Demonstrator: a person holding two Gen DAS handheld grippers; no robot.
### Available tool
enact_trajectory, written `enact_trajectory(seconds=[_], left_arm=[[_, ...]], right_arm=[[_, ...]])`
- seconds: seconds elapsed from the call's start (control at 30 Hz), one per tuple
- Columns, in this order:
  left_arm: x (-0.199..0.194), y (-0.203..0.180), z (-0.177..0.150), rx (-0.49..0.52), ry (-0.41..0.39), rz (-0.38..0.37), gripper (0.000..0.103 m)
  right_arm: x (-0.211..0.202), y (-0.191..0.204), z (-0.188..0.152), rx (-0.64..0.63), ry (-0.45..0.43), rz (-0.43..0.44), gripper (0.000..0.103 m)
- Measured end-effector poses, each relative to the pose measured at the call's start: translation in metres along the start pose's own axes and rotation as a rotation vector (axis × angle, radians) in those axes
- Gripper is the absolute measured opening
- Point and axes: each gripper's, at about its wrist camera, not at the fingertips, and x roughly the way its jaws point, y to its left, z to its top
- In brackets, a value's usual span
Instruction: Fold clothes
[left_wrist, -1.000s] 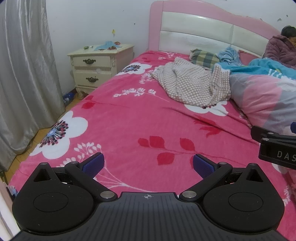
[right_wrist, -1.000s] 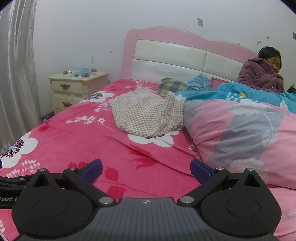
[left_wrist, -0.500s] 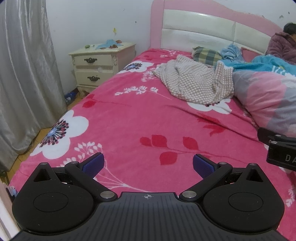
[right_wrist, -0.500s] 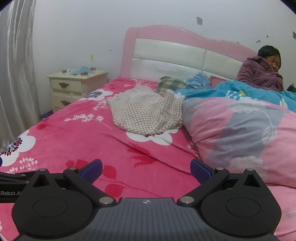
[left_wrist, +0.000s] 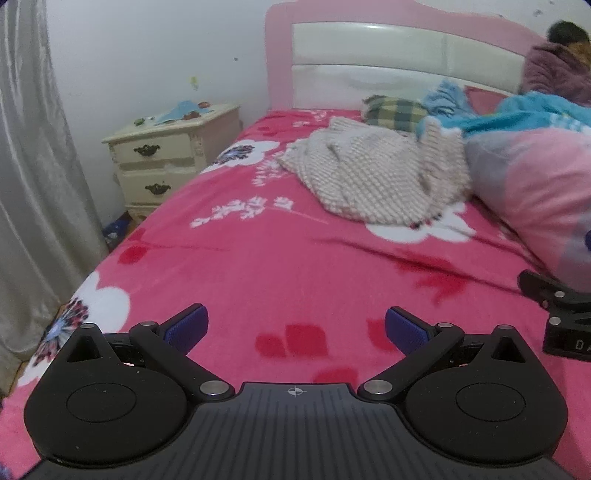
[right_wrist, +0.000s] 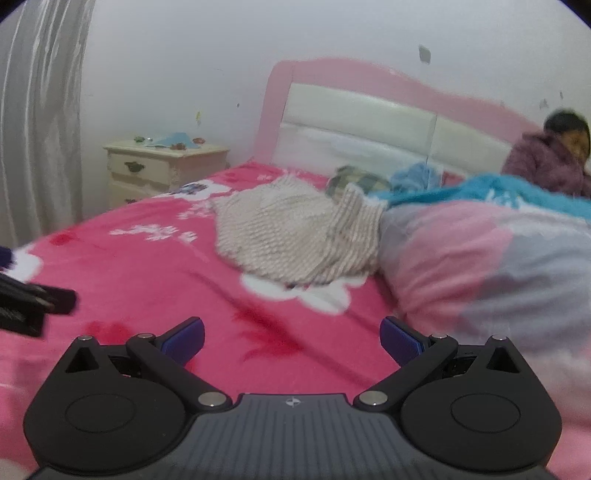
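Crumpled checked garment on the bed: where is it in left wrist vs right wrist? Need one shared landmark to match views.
Left wrist: garment right of centre, upper half, lying against the pink quilt.
Right wrist: garment at centre, mid-height, with the quilt on its right.
Shared landmark: the cream nightstand, left of the garment in both views.

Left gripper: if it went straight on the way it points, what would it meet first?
Probably the pink bedspread, then the crumpled beige checked garment lying on it. The left gripper is open and empty; depth is uncertain.
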Motion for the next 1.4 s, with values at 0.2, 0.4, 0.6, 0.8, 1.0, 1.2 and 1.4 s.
enact_trajectory(seconds=[0.2, 0.4, 0.6, 0.8, 1.0, 1.2, 1.4], left_arm=[[0.021, 0.014, 0.002, -0.068, -0.001, 0.007, 0.102], [0.026, 0.031, -0.001, -0.093, -0.001, -0.011, 0.092], [0.029, 0.054, -0.002, -0.130, 0.010, -0.017, 0.071], [0.028, 0.068, 0.001, -0.121, -0.001, -0.003, 0.063], [0.025, 0.063, 0.010, -0.109, -0.054, -0.009, 0.063], [0.020, 0.054, 0.018, -0.117, -0.091, -0.036, 0.063], [-0.002, 0.024, 0.013, 0.052, -0.170, -0.112, 0.066]], right_arm=[[0.100, -0.025, 0.017, 0.089, 0.029, -0.021, 0.097], [0.213, -0.040, 0.035, 0.231, 0.116, -0.056, 0.071], [0.298, -0.042, 0.040, 0.362, 0.221, -0.091, 0.059], [0.329, -0.042, 0.023, 0.397, 0.299, -0.065, 0.023], [0.262, -0.024, 0.038, 0.163, 0.008, 0.051, 0.008], [0.183, -0.063, 0.050, 0.329, -0.156, 0.338, 0.007], [0.110, -0.079, 0.054, 0.414, -0.233, 0.514, 0.007]])
